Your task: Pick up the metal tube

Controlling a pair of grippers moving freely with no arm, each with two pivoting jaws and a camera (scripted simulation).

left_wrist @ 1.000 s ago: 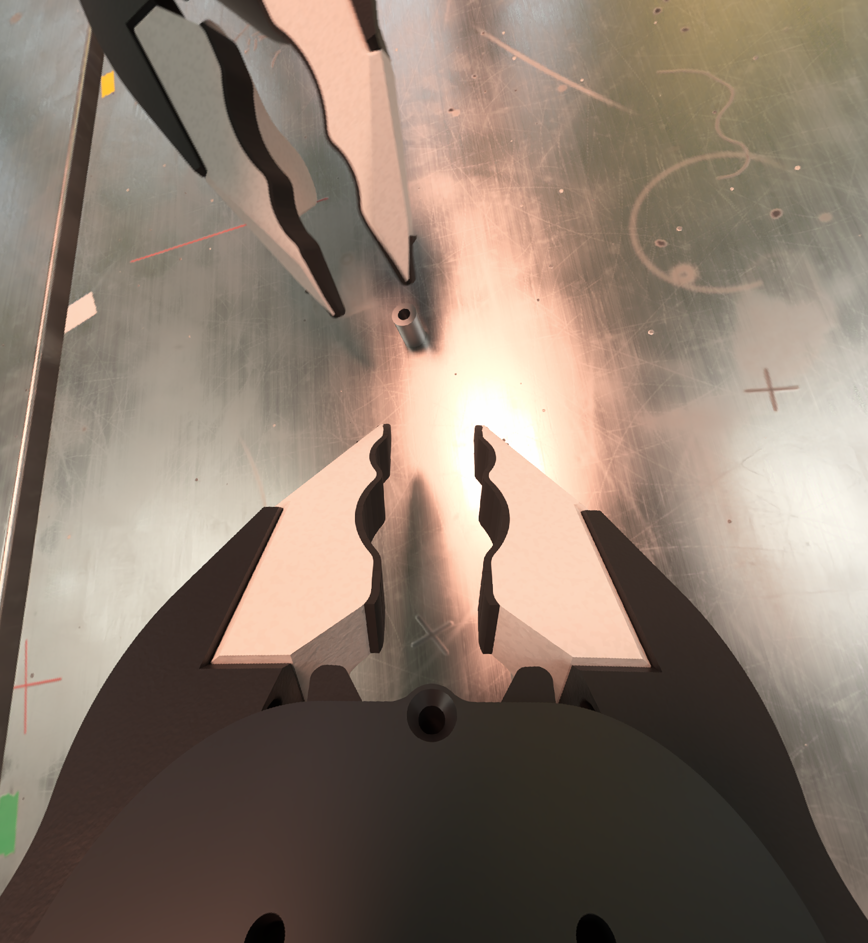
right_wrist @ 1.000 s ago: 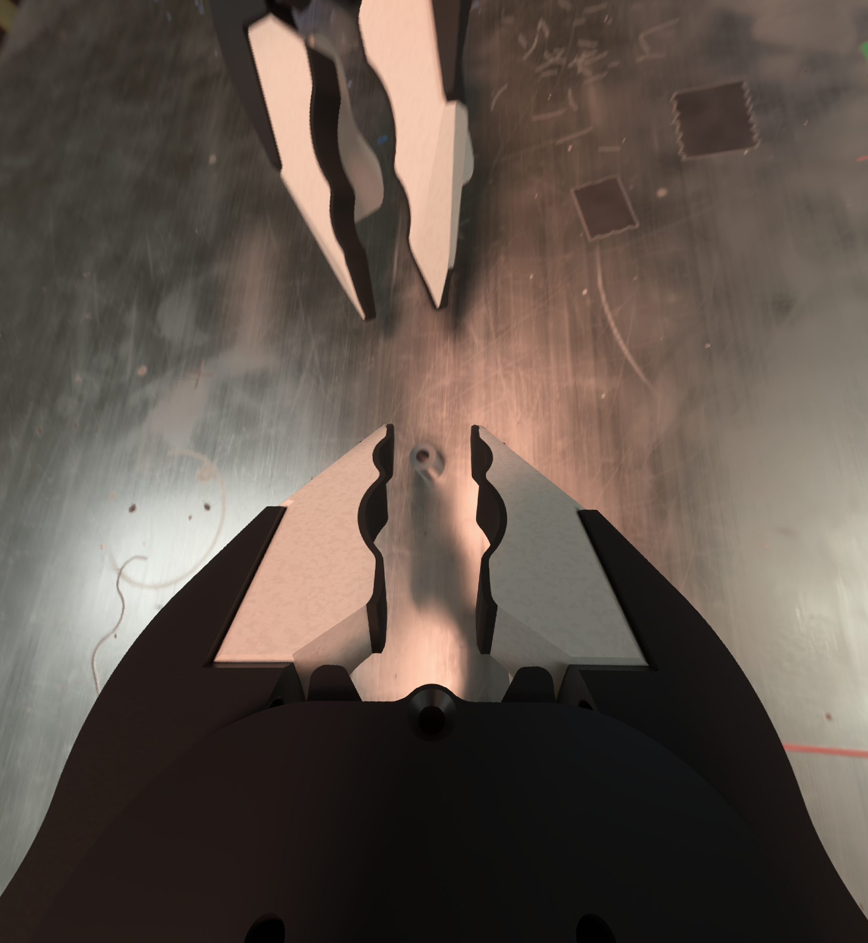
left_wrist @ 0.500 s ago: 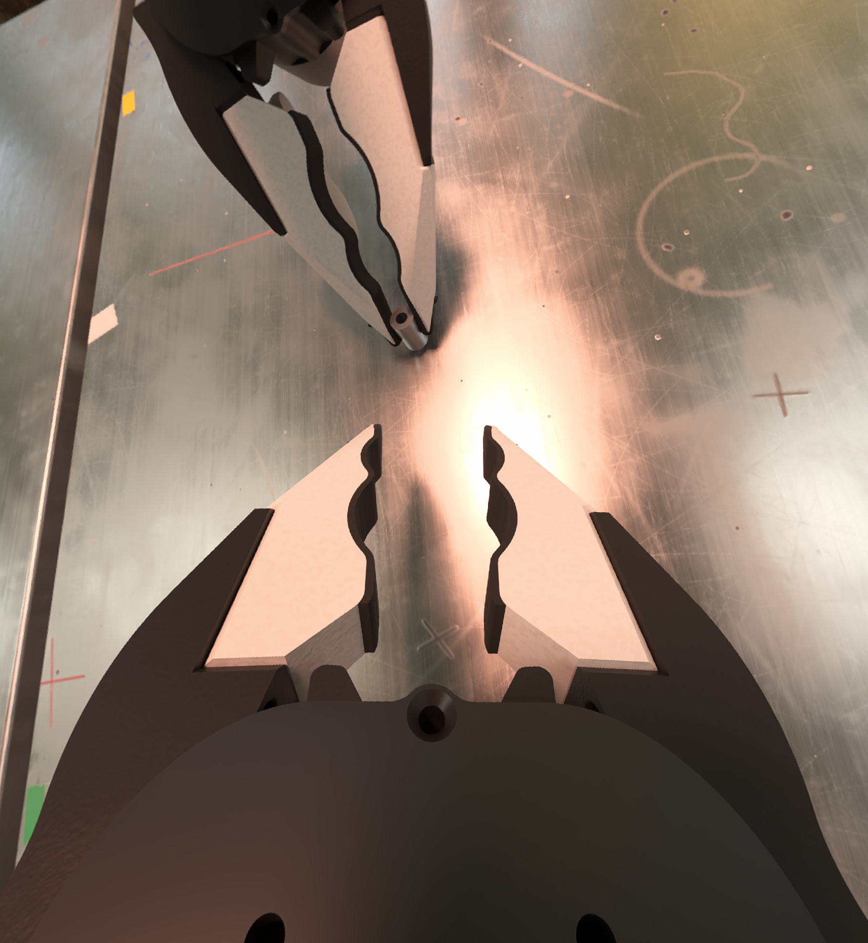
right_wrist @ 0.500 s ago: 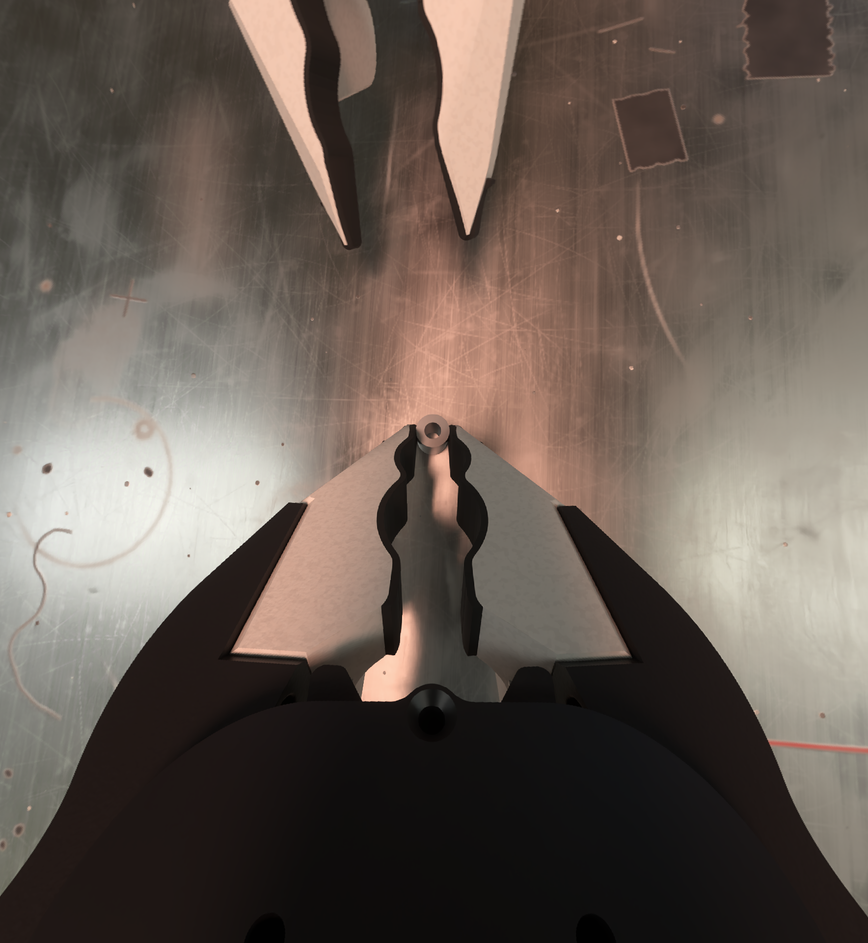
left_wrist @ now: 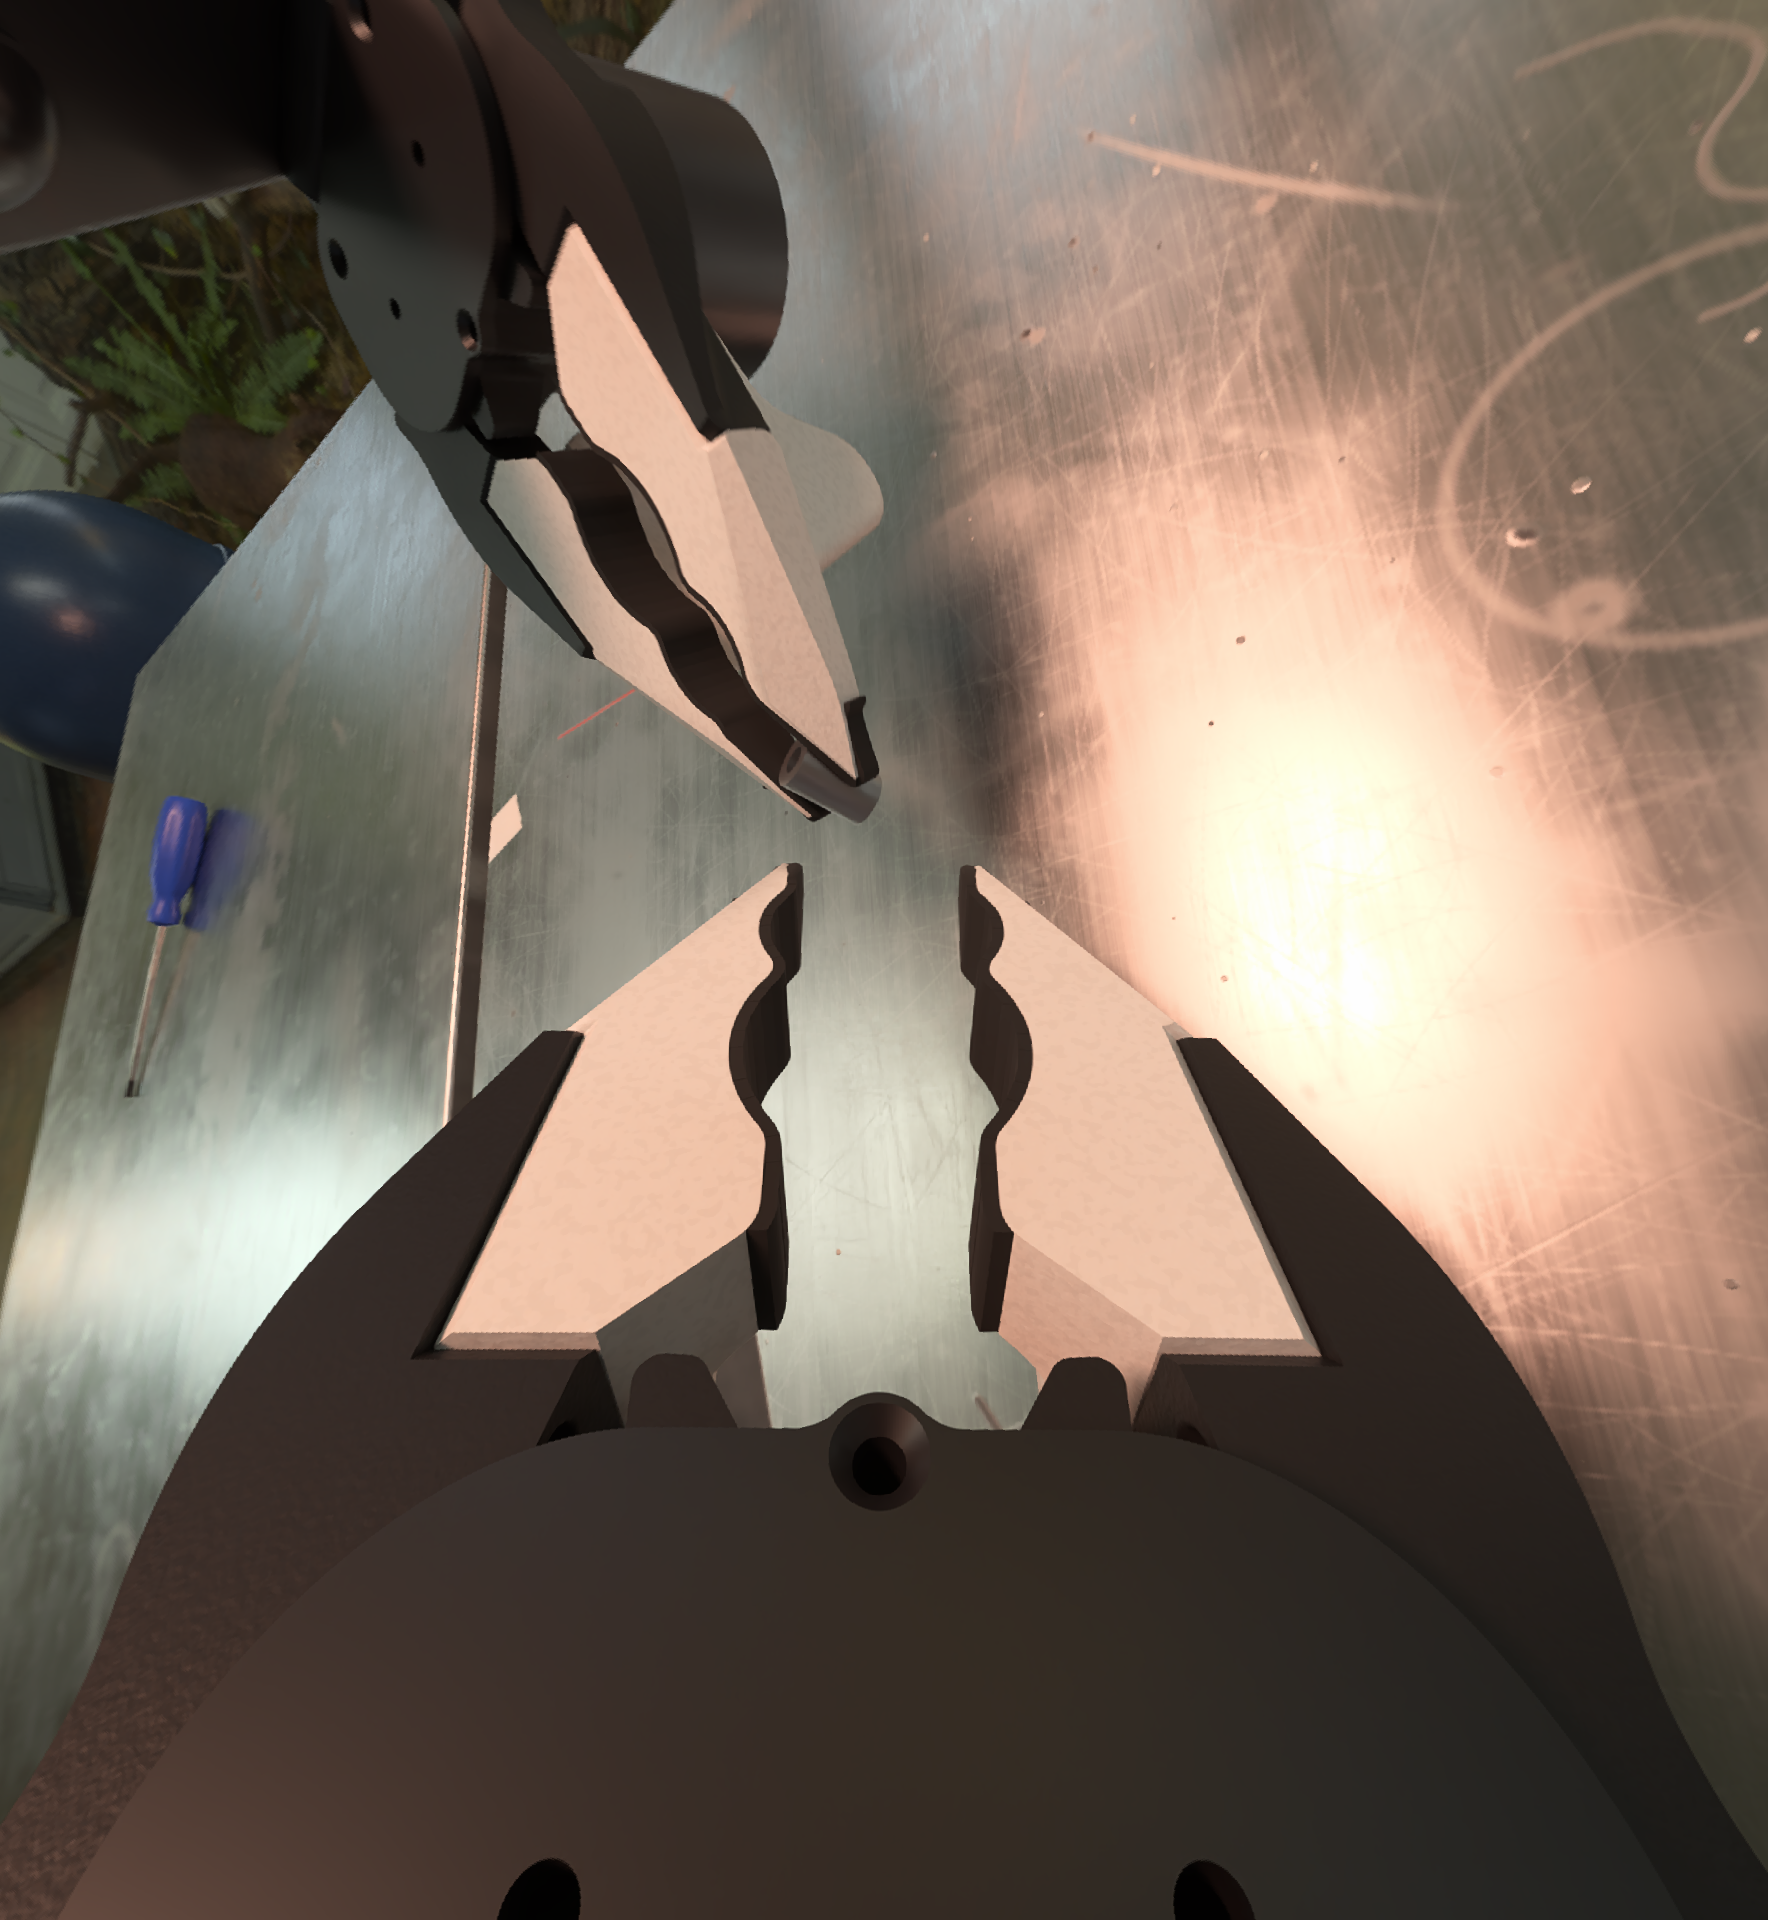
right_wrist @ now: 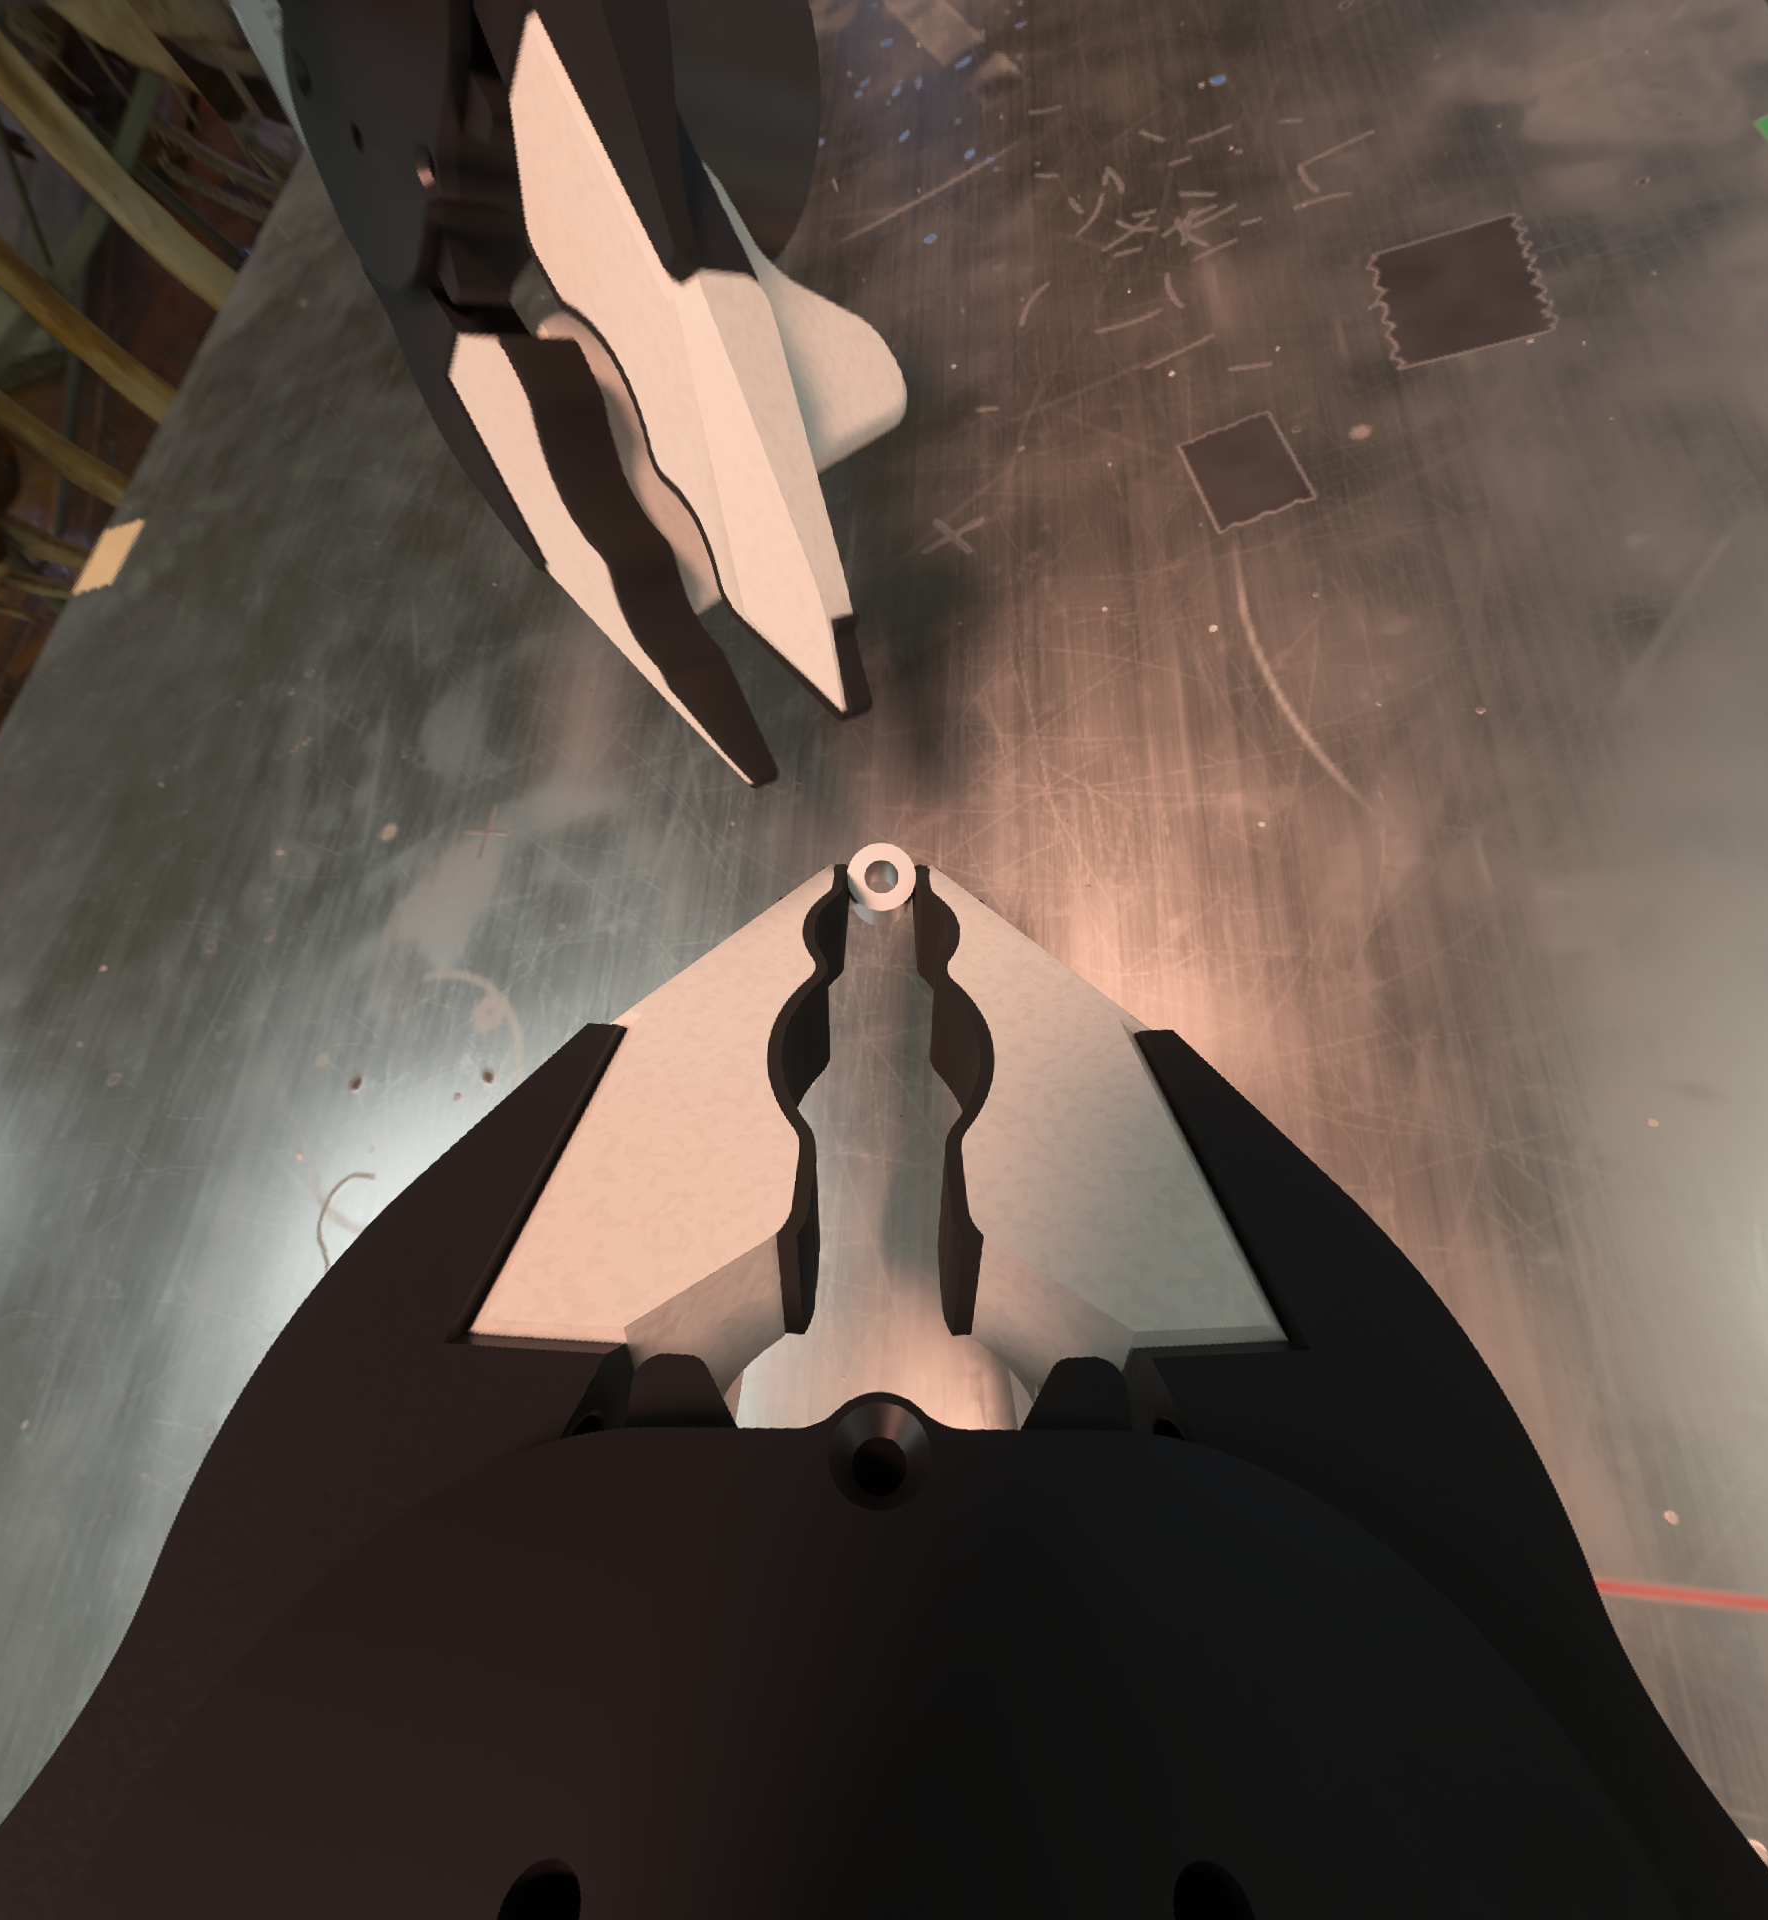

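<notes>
Short grey metal tube pinched at the tips of the right gripper, off the scratched steel bench.

In the left wrist view, a blue-handled screwdriver lies at nine o'clock near the bench edge, with a thin dark metal rod just beside it toward the centre. The left gripper hangs with its fingers parted and nothing between them, probably kept clear as a spare. At twelve o'clock the right gripper has its pale fingers closed on the short grey metal tube, gripping only at the very tips, likely because the tube is so small. The scratched steel bench shows below it; nothing blocks a lift, though the left gripper's tips sit near.
</notes>
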